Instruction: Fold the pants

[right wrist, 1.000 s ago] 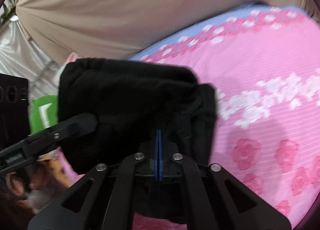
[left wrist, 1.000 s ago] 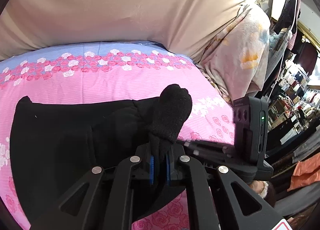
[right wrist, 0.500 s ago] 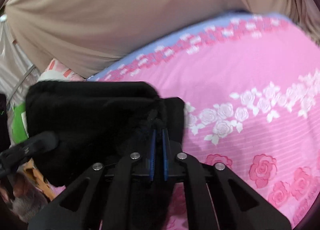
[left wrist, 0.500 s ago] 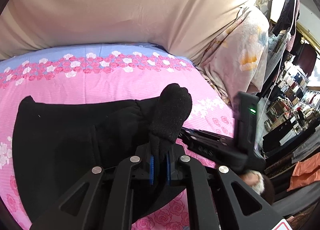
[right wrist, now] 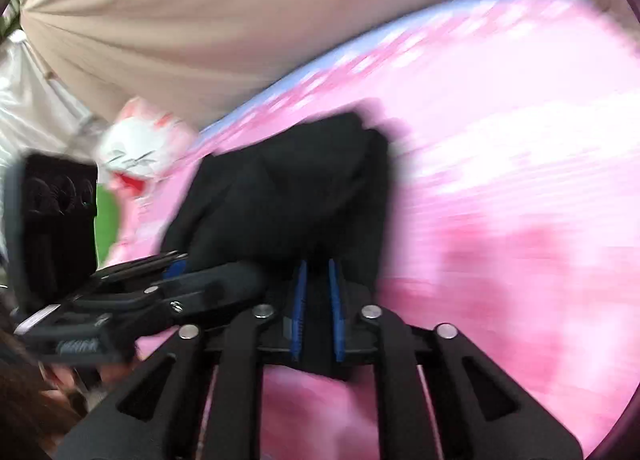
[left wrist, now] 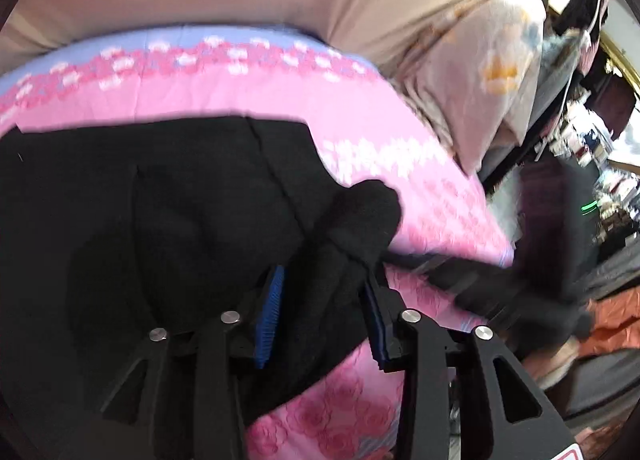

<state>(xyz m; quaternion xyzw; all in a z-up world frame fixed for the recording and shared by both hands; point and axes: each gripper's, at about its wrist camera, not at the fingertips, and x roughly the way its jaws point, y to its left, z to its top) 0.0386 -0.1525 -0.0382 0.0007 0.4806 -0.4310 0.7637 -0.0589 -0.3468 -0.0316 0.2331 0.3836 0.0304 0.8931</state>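
- Pants [left wrist: 168,220]: black, lying folded on the pink floral bedsheet [left wrist: 248,100], one bunched end poking up between the pads.
- Left claw [left wrist: 324,308]: spread wide, blue pads [left wrist: 270,312] either side of the bunched cloth, not pinching.
- Right claw [right wrist: 318,300]: parted a little, dark cloth between the pads; gripped or loose, cannot tell through the blur.
- Best done, by judgement: open fully, draw both claws straight back and low, avoid snagging the fleece.
- Risk: dragging the top layer off square.
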